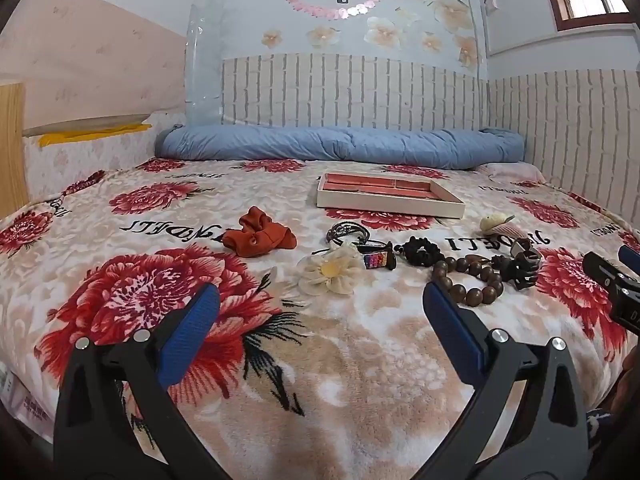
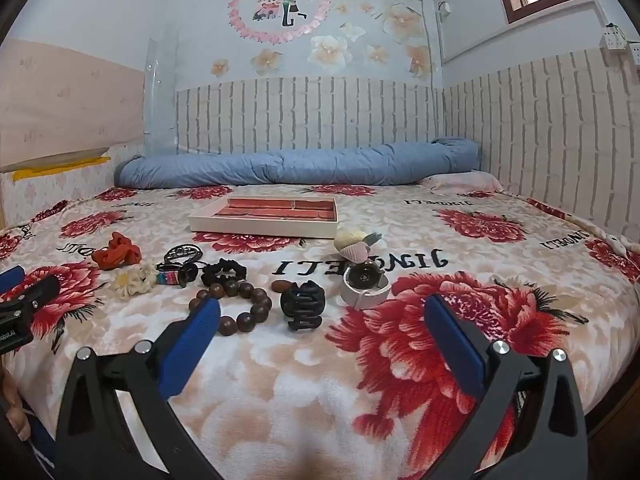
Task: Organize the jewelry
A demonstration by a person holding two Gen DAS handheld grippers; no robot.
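A white tray with red lining (image 1: 390, 194) (image 2: 266, 213) lies on the bed beyond the loose pieces. In front of it lie an orange scrunchie (image 1: 258, 238) (image 2: 117, 255), a cream flower clip (image 1: 330, 271) (image 2: 134, 277), a dark bangle (image 1: 347, 230), a black scrunchie (image 1: 420, 250) (image 2: 223, 271), a wooden bead bracelet (image 1: 468, 280) (image 2: 236, 302), a black claw clip (image 1: 520, 270) (image 2: 301, 305), a watch (image 2: 365, 283) and a shell clip (image 2: 354, 245). My left gripper (image 1: 320, 308) is open and empty above the blanket, short of the flower clip. My right gripper (image 2: 322, 316) is open and empty, near the claw clip.
A rolled blue quilt (image 1: 340, 146) lies along the brick-patterned wall at the bed's far side. A wooden headboard (image 1: 12, 144) stands at the left. The floral blanket (image 1: 340, 360) covers the bed. The right gripper's body (image 1: 612, 280) shows at the right edge of the left wrist view.
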